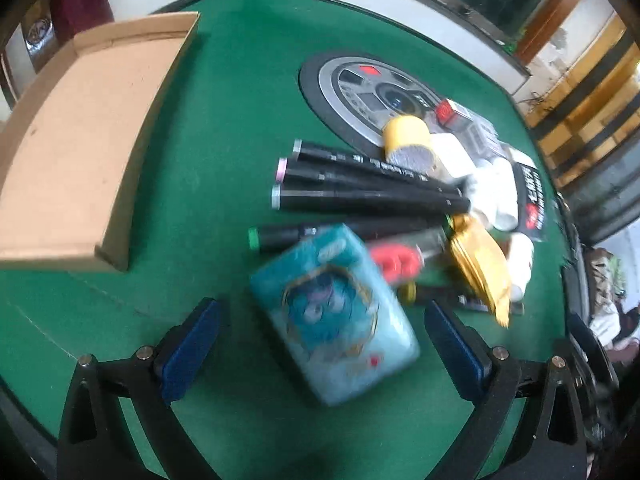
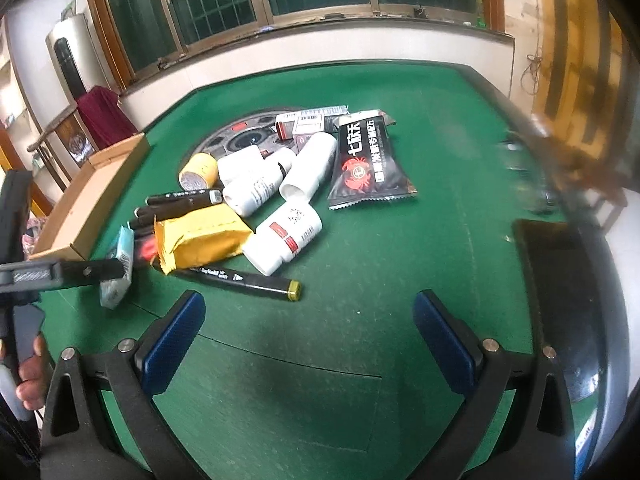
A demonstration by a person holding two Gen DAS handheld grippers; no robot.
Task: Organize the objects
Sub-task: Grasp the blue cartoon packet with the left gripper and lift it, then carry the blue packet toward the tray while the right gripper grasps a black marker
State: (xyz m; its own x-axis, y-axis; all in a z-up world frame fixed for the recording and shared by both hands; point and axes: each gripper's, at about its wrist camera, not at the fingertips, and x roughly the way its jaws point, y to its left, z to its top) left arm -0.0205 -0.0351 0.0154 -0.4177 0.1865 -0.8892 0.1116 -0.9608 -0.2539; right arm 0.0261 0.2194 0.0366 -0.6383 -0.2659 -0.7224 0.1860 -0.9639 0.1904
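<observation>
A pile of objects lies on the green felt table (image 2: 440,208). In the left wrist view a light blue tissue pack (image 1: 332,316) lies blurred between the wide-apart fingers of my left gripper (image 1: 322,344), which is open and not touching it. Behind it are several black markers (image 1: 360,180), a yellow packet (image 1: 480,264) and a yellow cylinder (image 1: 406,136). My right gripper (image 2: 308,340) is open over bare felt, near a yellow-capped marker (image 2: 240,278). White bottles (image 2: 284,236), a black snack packet (image 2: 366,160) and the blue pack (image 2: 118,268) lie beyond it.
An open shallow cardboard box (image 1: 72,140) sits at the table's left, also seen from the right wrist (image 2: 96,196). A round control panel (image 1: 360,92) is set in the table's middle. A dark flat slab (image 2: 556,248) lies at the right edge. A hand (image 2: 28,376) holds the left gripper.
</observation>
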